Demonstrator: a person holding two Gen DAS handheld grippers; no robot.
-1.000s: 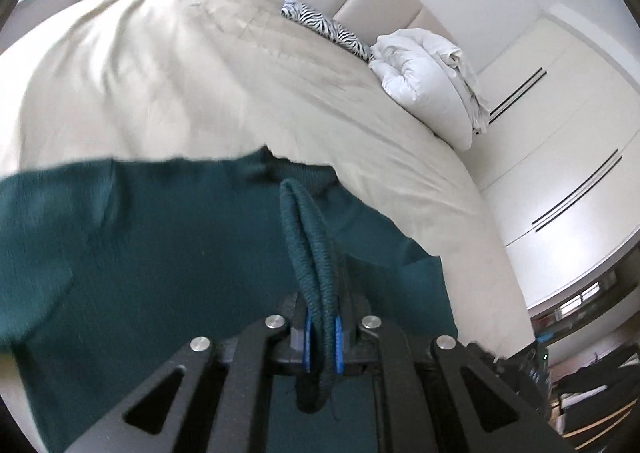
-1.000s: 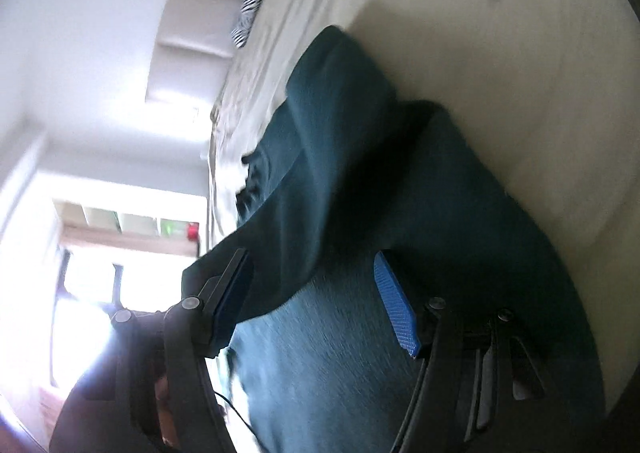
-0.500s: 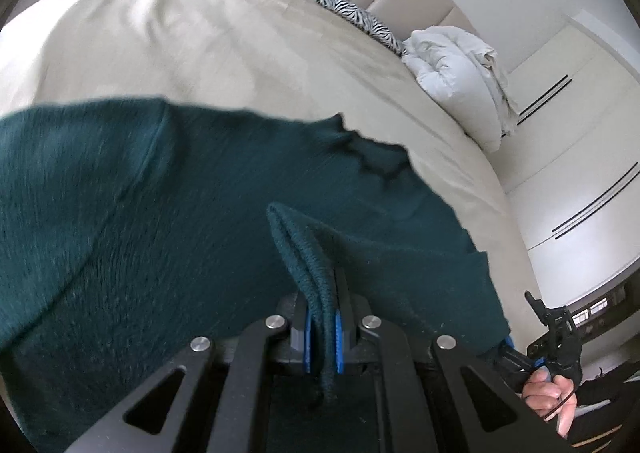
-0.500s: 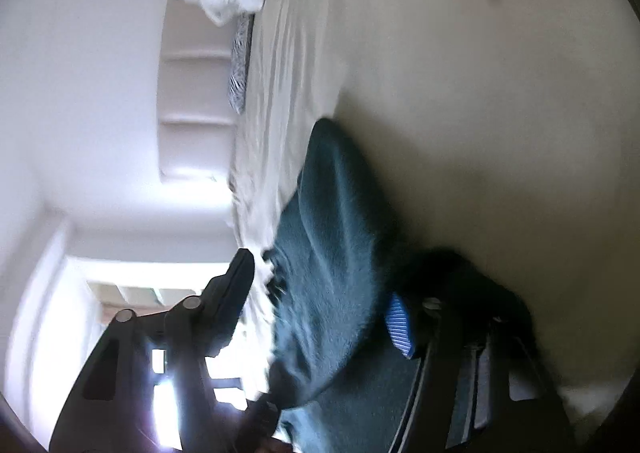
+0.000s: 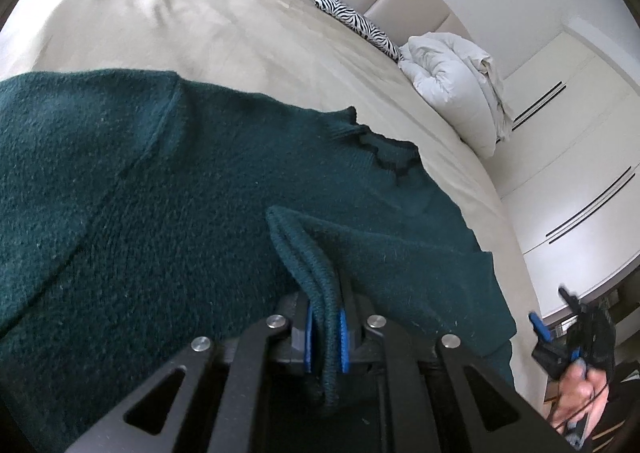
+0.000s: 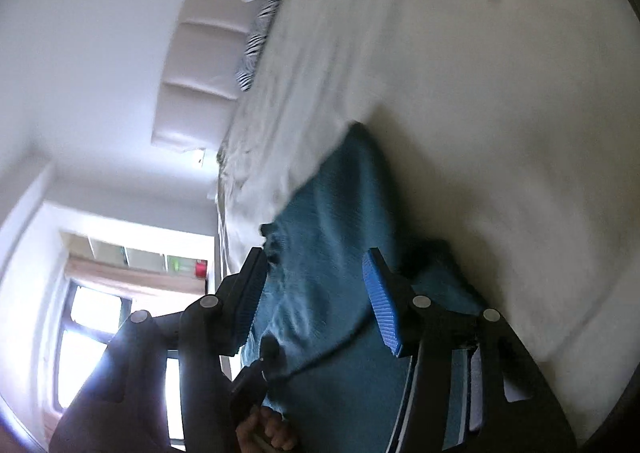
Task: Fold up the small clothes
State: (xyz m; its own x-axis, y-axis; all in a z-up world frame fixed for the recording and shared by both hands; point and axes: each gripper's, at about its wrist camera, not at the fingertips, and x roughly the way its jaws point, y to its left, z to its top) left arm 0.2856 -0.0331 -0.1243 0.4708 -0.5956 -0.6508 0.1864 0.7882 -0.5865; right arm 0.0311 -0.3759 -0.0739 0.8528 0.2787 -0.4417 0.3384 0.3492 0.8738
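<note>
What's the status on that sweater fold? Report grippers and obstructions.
Left gripper shut on the ribbed hem of the green sweater. Right gripper open, jaws just widening, nothing clamped. Sweater lies on the beige bedspread. Nothing in the way.

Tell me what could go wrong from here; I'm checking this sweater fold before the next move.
1. The left tool pinches only a thin ribbed edge of the green sweater; a pull could slip it free or stretch the knit.
2. The right tool stands open with nothing clamped, so that side may sag and the fold may go crooked.
3. The sweater lies near the edge of the bed, so dragging it could let part slide off.
</note>
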